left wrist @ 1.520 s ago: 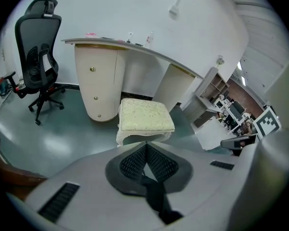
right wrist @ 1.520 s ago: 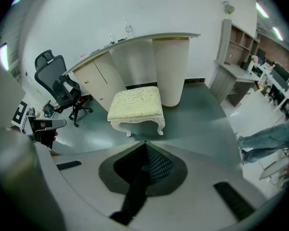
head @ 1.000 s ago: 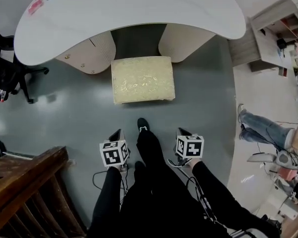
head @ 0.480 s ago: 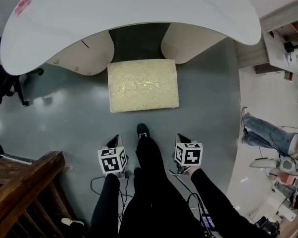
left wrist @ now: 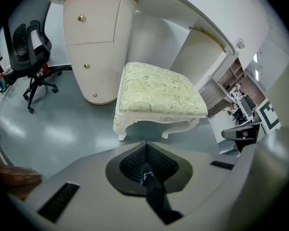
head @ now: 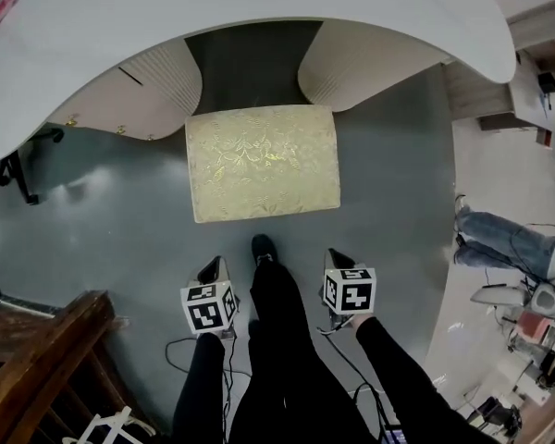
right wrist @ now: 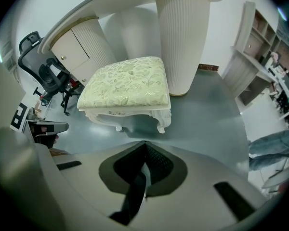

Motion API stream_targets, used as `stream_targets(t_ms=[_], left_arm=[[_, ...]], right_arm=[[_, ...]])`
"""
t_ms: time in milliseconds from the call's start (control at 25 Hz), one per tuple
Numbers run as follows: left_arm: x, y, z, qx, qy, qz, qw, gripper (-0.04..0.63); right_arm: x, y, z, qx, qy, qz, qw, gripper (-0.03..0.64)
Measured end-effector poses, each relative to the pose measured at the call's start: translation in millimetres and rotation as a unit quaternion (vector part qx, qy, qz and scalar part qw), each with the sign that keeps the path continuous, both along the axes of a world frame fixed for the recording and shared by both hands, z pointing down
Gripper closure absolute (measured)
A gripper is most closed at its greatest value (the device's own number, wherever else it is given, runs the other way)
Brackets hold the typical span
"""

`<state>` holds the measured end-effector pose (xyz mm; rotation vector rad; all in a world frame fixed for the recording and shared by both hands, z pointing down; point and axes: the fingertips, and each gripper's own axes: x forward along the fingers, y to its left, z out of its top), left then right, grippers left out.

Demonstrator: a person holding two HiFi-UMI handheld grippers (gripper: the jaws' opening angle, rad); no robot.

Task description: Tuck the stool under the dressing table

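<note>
The stool [head: 262,162] has a pale yellow patterned cushion and white carved legs. It stands on the grey floor just in front of the gap between the two ribbed pedestals of the white dressing table [head: 259,12]. My left gripper [head: 213,268] and right gripper [head: 338,259] hang side by side short of the stool's near edge, touching nothing. Both are shut and hold nothing. The left gripper view shows the stool [left wrist: 159,90] beyond the closed tips of the left gripper [left wrist: 145,142]. In the right gripper view the stool [right wrist: 125,83] sits ahead of the right gripper [right wrist: 144,141].
A black office chair [left wrist: 31,52] stands left of the table. Dark wooden furniture [head: 46,359] fills the lower left corner. A seated person's legs in jeans [head: 499,239] are at the right, near shelving [right wrist: 253,52]. A black shoe [head: 262,246] points at the stool between the grippers.
The view has come closer to the table, so stool and table look larger. Both grippers keep their place side by side and stay shut. The stool keeps its place at the gap.
</note>
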<state>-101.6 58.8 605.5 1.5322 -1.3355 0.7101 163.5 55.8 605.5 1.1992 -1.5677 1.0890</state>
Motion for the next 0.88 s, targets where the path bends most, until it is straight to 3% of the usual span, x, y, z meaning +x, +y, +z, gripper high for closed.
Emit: stream_targets(t_ms=[880], left_arm=[[-7,-55,73,-0.024,0.004,0.002,0.9997,0.588]], right_arm=[[-17,-60,69,-0.023,0.001,-0.008,1.0,0.612]])
